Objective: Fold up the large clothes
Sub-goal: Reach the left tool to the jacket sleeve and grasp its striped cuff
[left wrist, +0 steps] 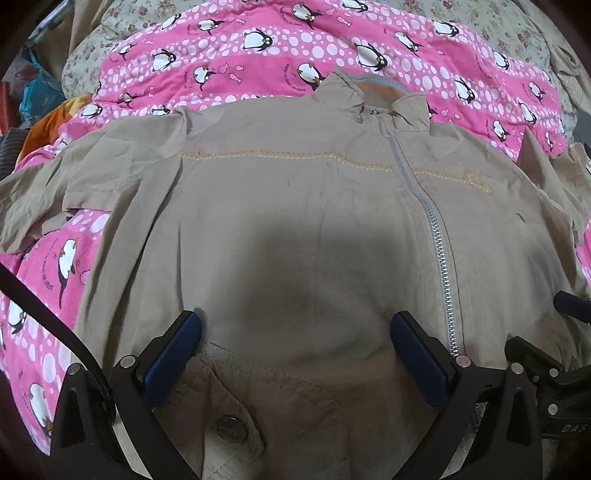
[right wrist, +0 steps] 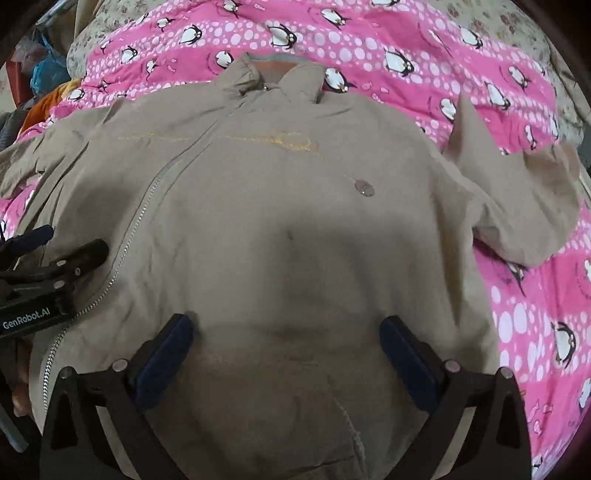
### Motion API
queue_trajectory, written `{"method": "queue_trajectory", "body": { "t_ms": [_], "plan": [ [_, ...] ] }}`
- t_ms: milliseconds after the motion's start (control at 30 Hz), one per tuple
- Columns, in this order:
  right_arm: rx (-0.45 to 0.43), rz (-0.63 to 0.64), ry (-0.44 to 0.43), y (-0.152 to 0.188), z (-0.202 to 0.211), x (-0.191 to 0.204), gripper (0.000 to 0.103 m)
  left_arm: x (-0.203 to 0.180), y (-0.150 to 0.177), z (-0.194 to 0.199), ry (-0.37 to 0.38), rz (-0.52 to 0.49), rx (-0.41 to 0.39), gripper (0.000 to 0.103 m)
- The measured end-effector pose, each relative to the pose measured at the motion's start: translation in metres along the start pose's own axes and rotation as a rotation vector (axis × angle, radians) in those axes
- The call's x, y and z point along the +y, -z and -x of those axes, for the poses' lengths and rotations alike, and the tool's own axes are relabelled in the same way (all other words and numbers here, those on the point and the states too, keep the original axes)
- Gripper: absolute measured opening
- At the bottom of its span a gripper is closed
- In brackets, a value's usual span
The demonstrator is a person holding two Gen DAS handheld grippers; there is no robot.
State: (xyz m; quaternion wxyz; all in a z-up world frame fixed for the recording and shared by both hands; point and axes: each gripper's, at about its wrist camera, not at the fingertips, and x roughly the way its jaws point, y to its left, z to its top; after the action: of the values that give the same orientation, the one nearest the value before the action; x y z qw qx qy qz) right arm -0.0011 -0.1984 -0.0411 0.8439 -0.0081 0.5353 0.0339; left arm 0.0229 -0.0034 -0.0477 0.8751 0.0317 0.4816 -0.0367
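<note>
A beige zip-up jacket [left wrist: 295,206] lies face up on a pink penguin-print blanket [left wrist: 258,48], collar at the far side, both sleeves spread sideways. It also fills the right wrist view [right wrist: 295,206]. My left gripper [left wrist: 295,325] is open, low over the jacket's lower front beside a snap pocket flap [left wrist: 229,428], left of the zipper [left wrist: 439,243]. My right gripper [right wrist: 286,328] is open over the lower front, right of the zipper [right wrist: 140,214]. The left gripper shows at the left edge of the right wrist view [right wrist: 51,258]. Neither holds cloth.
The blanket [right wrist: 535,295] lies on a floral bedsheet [left wrist: 122,22]. Orange cloth [left wrist: 44,118] and bags sit at the far left off the bed. The right sleeve [right wrist: 517,192] lies crumpled on the blanket.
</note>
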Motion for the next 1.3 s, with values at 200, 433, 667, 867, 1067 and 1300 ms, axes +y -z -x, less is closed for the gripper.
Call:
{"method": "queue_trajectory", "body": {
  "t_ms": [200, 433, 667, 867, 1067, 1300],
  "plan": [
    [0.004, -0.020, 0.006, -0.004, 0.001, -0.001, 0.103, -0.005, 0.005, 0.003, -0.021, -0.030, -0.050, 0.089],
    [-0.136, -0.071, 0.063, -0.004, 0.037, -0.002, 0.102, -0.004, 0.004, 0.002, -0.009, -0.023, -0.062, 0.089],
    [-0.303, -0.115, 0.078, -0.006, 0.068, -0.011, 0.102, -0.004, 0.007, 0.002, -0.016, -0.021, -0.074, 0.089],
    [-0.240, -0.185, 0.112, -0.006, 0.052, -0.030, 0.102, -0.004, 0.007, 0.002, -0.017, -0.019, -0.078, 0.089],
    [-0.237, -0.190, 0.104, -0.009, 0.048, -0.031, 0.102, 0.000, 0.006, 0.005, -0.004, -0.009, -0.070, 0.088],
    [-0.240, -0.204, 0.056, -0.012, 0.047, -0.024, 0.102, 0.044, -0.019, 0.053, 0.044, 0.116, -0.173, 0.082]
  ]
}}
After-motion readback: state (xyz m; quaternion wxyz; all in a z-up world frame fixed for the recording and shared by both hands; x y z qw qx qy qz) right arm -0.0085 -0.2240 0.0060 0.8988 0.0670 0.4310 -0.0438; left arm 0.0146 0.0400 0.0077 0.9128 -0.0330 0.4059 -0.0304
